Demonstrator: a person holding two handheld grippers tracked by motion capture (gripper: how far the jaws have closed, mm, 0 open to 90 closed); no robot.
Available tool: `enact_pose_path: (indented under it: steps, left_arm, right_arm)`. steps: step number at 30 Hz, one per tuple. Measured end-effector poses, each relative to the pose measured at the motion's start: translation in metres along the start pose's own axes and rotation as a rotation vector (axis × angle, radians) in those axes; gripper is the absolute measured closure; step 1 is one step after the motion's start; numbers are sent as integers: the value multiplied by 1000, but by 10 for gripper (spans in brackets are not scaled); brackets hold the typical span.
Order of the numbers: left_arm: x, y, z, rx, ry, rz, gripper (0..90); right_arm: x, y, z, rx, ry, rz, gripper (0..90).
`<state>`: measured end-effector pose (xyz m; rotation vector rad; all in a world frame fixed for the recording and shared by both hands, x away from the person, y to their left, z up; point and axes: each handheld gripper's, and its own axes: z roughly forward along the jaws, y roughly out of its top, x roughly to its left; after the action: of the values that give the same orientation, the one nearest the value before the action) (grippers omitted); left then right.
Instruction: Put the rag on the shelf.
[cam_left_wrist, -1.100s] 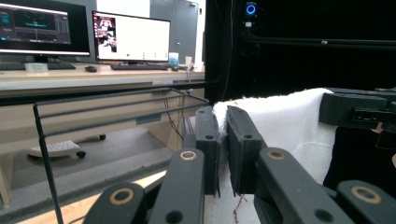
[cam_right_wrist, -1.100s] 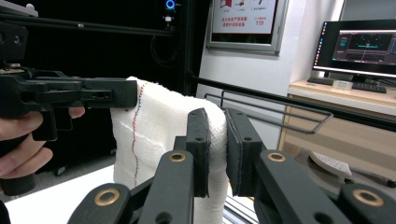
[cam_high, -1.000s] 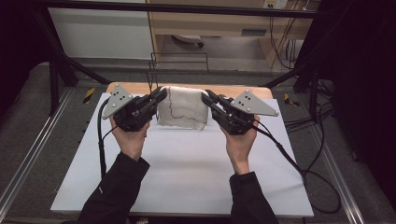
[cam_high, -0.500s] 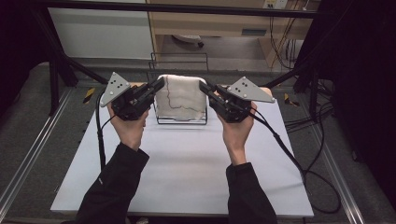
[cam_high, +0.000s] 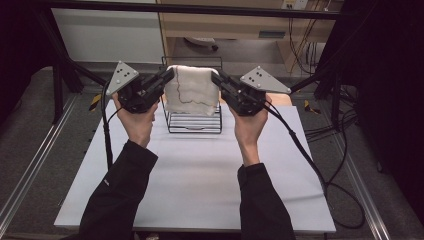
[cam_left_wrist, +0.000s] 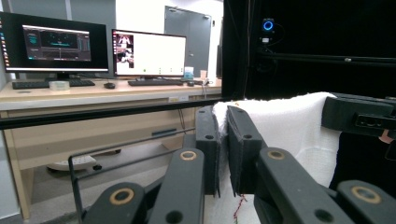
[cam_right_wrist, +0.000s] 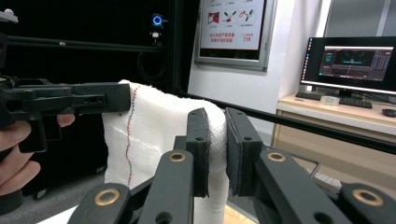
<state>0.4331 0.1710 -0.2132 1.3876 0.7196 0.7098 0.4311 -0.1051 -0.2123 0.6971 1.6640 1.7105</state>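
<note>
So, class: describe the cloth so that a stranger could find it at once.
Start at the white table; a black wire rack stands at its far edge. Above it hangs the cloth, stretched between two grippers: white and fluffy, with a thin dark stitched line.

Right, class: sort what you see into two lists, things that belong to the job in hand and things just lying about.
Job in hand:
towel
wire rack
left gripper
right gripper

Lying about:
monitors
keyboard
wall poster
floor cables
</note>
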Motion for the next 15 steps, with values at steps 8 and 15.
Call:
enact_pose_path:
  steps: [8, 15]
  left_arm:
    - [8, 12, 9, -11, 10, 4, 835]
    - [16, 20, 14, -21, 13, -11, 835]
  right_arm:
    - [-6, 12, 13, -8, -10, 0, 808]
    - [-8, 23, 23, -8, -15, -13, 808]
